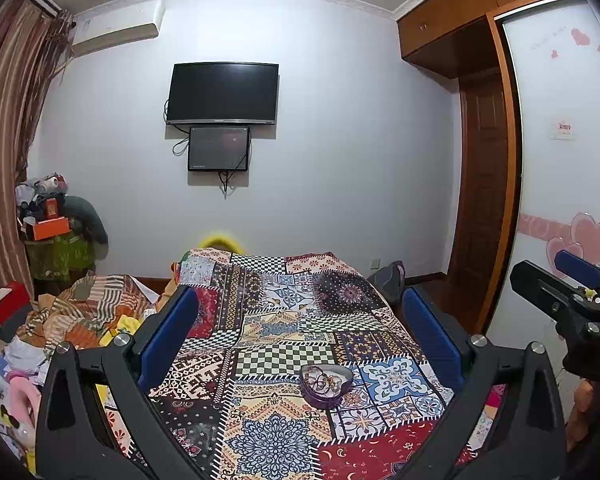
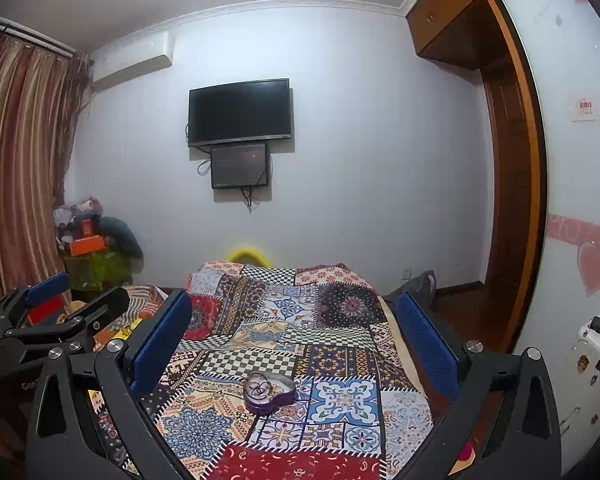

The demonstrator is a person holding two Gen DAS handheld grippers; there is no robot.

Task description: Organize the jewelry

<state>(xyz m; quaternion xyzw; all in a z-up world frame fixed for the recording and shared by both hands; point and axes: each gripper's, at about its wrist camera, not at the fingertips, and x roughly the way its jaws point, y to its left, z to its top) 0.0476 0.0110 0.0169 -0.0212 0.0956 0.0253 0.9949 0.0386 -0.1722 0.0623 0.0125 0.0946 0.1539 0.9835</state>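
1. Nearest to you, lower frame of the left wrist view: your left hand-held gripper (image 1: 300, 336) stands wide open, blue pads far apart, nothing between them. Same in the right wrist view: the right hand-held gripper (image 2: 296, 340) is spread wide and carries nothing.

2. Each tool shows in the other's view: the right one at the right edge of the left wrist view, the left one at the lower left of the right wrist view. Both ride above the bed, side by side.

3. Just beyond the fingers, low centre of both views: a purple heart-shaped tin (image 1: 326, 385), lid off or lidless, sits flat on the patchwork bedspread (image 1: 284, 320). Inside lies the jewelry (image 1: 327, 380), a tangle of dark loops and small pale bits. Single pieces are too small to tell apart.

4. Judgement: pieces in the tin fit either a heap waiting to be sorted or things already gathered in. These views don't settle which, and I see no loose pieces on the bedspread.

5. If you go into the tin: come down from above and narrow the pads before entry, as the rim is low and the tin light. Steady its wall with the other tool. Expect loops to snag and drag neighbours out; lift slowly.

6. Far: a television (image 1: 223, 94) on the wall, a curtain (image 1: 8, 128) at left.
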